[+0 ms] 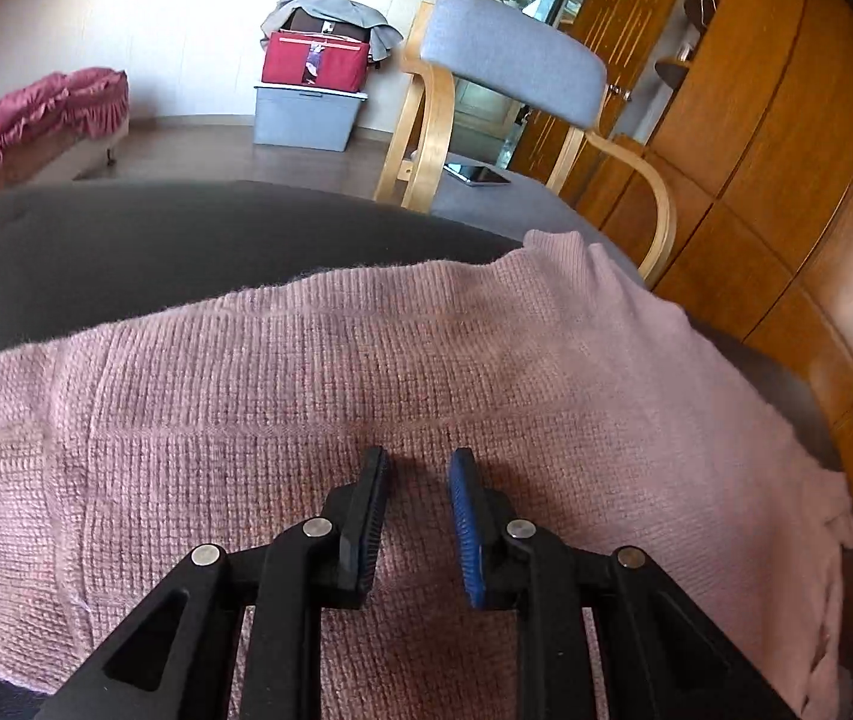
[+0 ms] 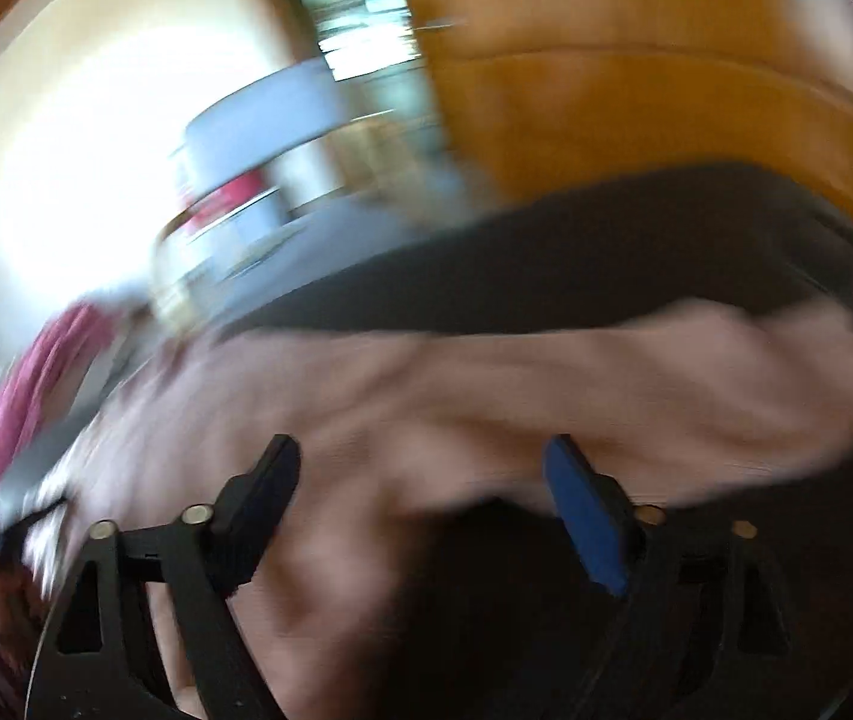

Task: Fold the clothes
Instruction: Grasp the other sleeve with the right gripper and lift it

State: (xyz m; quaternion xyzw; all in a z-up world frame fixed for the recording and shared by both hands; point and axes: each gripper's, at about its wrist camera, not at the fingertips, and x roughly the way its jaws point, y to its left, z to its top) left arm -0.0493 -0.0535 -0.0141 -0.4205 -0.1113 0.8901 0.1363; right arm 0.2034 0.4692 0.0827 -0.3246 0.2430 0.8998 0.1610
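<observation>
A pink knitted sweater (image 1: 366,384) lies spread over a dark round table (image 1: 156,240). My left gripper (image 1: 419,462) hovers just above its middle, fingers a narrow gap apart, open, nothing between them. In the right wrist view, heavily blurred by motion, the same pink sweater (image 2: 486,384) lies bunched on the dark table (image 2: 606,240). My right gripper (image 2: 423,450) is wide open over the sweater, and no cloth is pinched between its fingers.
A wooden armchair with a grey cushion (image 1: 510,72) stands behind the table, a tablet (image 1: 477,175) on its seat. A wooden cabinet (image 1: 786,150) fills the right side. A red bag on a grey bin (image 1: 309,102) and a pink-covered bed (image 1: 36,120) are further back.
</observation>
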